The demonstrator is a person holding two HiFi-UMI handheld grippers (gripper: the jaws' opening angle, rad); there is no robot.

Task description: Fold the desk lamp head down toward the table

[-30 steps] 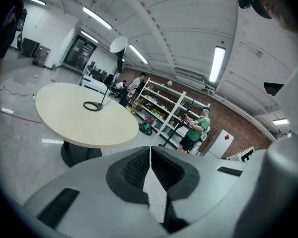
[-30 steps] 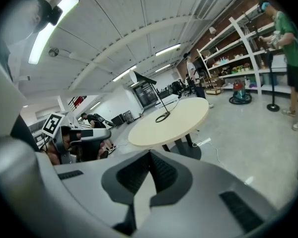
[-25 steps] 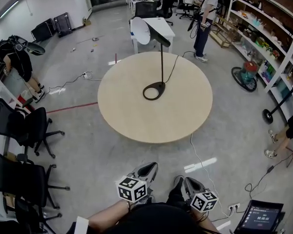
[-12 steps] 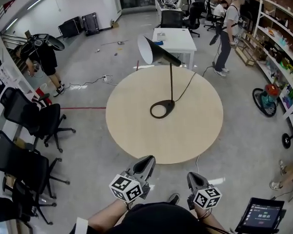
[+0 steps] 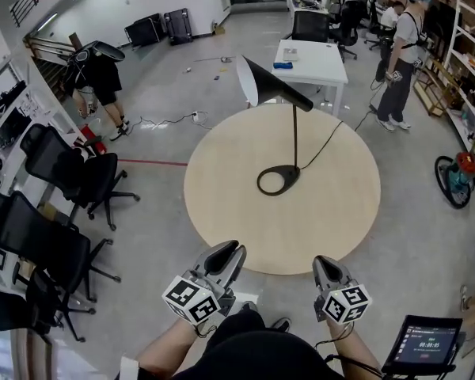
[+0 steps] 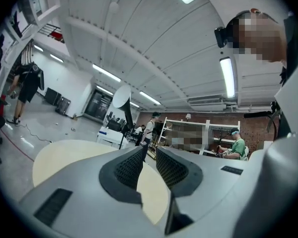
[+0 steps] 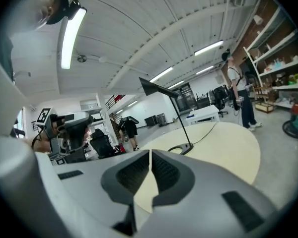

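Black office chairs (image 5: 77,174) left, white desk (image 5: 313,58) behind, 1 person (image 5: 401,50) standing near shelves (image 5: 471,62), tablet (image 5: 423,345) lower right

Round pale wooden table (image 5: 222,212) on grey floor (image 5: 427,236). Bears a black desk lamp (image 5: 294,137), upright on its ring base (image 5: 289,172) right of centre, with black cord (image 5: 326,142) trailing over the far right edge.

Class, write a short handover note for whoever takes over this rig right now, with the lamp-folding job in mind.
Left gripper: empty, jaws slightly apart, just been opening.
Right gripper: empty, jaws together.
Both sit by the near edge of the table, clear of the desk lamp.
The lamp stands mid-table on its base, lamp head raised on the upright stem.
Done: nothing folded yet.
Left: reach the lamp head and fold it down toward the table.
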